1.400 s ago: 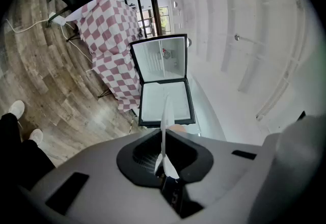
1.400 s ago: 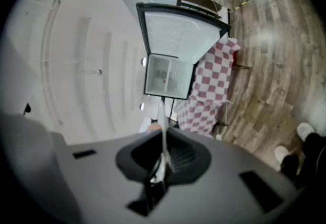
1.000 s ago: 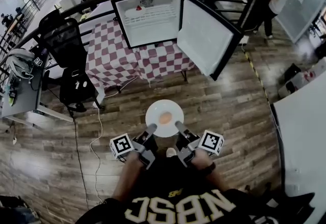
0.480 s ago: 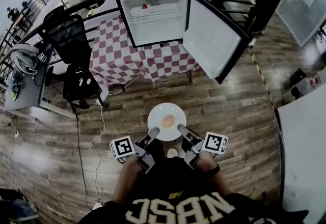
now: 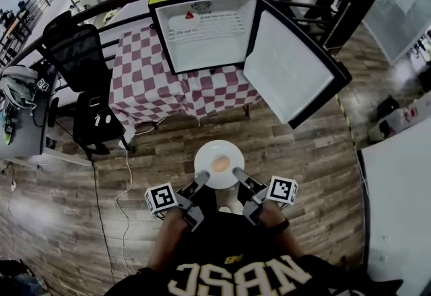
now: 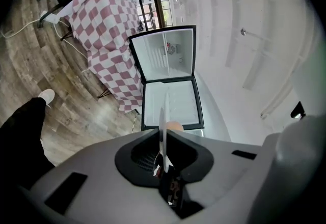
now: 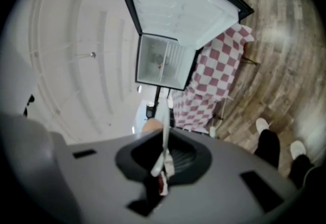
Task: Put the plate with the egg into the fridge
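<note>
The wooden floor point(image 5: 296, 153) spread under everything. On it stood the table point(image 5: 145, 83) in a red-and-white checked cloth, bearing the small black fridge point(image 5: 205, 25), whose door point(image 5: 289, 72) stood wide open to the right, with a wire shelf point(image 5: 205, 31) inside. A black office chair point(image 5: 77, 52) stood left of the table. The white plate point(image 5: 207, 152) was held level above the floor, well short of the fridge. The left tool point(image 5: 201, 177) pinched its near-left rim, and the right tool point(image 5: 237, 172) pinched its near-right rim. The egg point(image 5: 220, 164) lay at the plate's middle.
</note>
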A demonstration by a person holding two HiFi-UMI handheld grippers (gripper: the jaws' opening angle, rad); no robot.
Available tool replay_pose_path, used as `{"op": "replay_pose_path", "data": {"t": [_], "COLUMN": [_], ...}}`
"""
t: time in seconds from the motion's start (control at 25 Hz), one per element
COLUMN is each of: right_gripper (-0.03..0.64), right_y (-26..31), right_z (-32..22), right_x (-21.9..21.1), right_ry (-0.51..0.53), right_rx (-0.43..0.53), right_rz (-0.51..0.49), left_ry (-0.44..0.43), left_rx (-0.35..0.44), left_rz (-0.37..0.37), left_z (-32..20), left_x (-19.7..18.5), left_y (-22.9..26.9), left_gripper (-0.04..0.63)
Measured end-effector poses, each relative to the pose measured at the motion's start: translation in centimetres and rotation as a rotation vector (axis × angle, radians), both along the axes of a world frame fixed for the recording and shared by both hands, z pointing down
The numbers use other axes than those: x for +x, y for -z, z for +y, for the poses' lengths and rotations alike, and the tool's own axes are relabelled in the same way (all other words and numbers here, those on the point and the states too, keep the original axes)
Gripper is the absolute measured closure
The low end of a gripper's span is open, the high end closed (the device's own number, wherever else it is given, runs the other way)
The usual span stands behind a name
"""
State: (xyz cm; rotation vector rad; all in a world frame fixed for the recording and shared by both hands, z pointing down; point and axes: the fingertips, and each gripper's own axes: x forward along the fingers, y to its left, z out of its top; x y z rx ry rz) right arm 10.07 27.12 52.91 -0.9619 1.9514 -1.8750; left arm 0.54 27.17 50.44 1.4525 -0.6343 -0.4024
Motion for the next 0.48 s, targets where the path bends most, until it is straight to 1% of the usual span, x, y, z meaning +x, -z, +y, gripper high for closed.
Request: {"op": "replay_pose_path", "data": {"t": [0.12, 0.32, 0.4, 0.48], "right_gripper": [0.578, 0.580, 0.578, 0.580], "right_y": [0.8, 1.5, 1.5, 1.6], "right_z": [-4.1, -10.4, -12.5, -14.4], "right_x": [-0.9, -2.4, -3.4, -4.7], "right_ry": [-0.014, -0.059, -0.069, -0.076], "right_rx": [0.012, -0.001, -0.012, -0.017], "right_rz": [0.018, 0.040, 0.046, 0.037], "left_ry": [-0.018, -0.024, -0.024, -0.017], "left_rx": [0.015, 0.023, 0.028, 0.015], "left_rz": [-0.004, -0.015, -0.023, -0.019], "left_z": [-4.1, -10.5, -12.6, -14.6], "left_x": [-0.8, -2.5, -3.6, -4.9], "left_y": [0.7, 1.4, 1.4, 1.0], "left_gripper": [0.558, 0.558, 0.558, 0.558]}}
